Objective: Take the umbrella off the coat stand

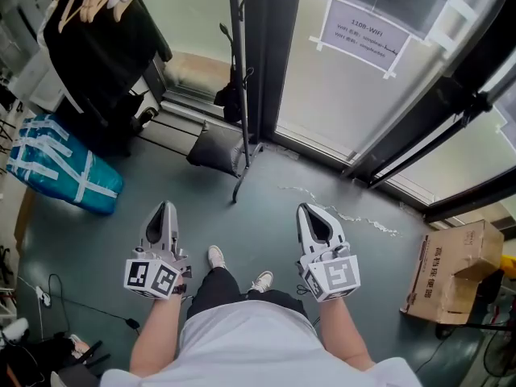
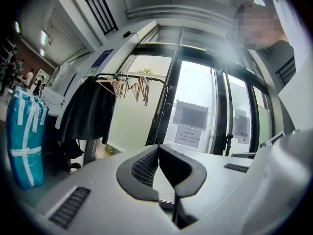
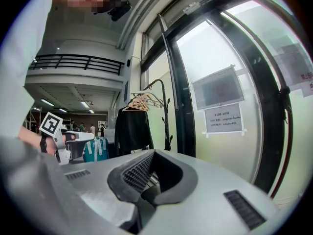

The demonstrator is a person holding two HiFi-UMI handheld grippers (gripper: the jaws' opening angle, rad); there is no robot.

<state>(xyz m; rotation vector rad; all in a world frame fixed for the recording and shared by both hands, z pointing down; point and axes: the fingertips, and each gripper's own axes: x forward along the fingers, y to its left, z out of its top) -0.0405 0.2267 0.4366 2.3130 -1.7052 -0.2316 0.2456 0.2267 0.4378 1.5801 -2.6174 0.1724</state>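
Observation:
The coat stand is a thin dark pole rising from curved feet on the grey floor, straight ahead by the glass door. A small black bundle hangs low on it and looks like the folded umbrella; the right gripper view shows the stand with that dark lump beside the door frame. My left gripper and right gripper are held side by side in front of my legs, well short of the stand. Both are shut and empty, as the left gripper and right gripper views show.
A clothes rack with a black coat and wooden hangers stands at the left, with a blue-and-white striped bag below it. A grey cushion lies at the stand's foot. A cardboard box sits right; cables trail at the lower left.

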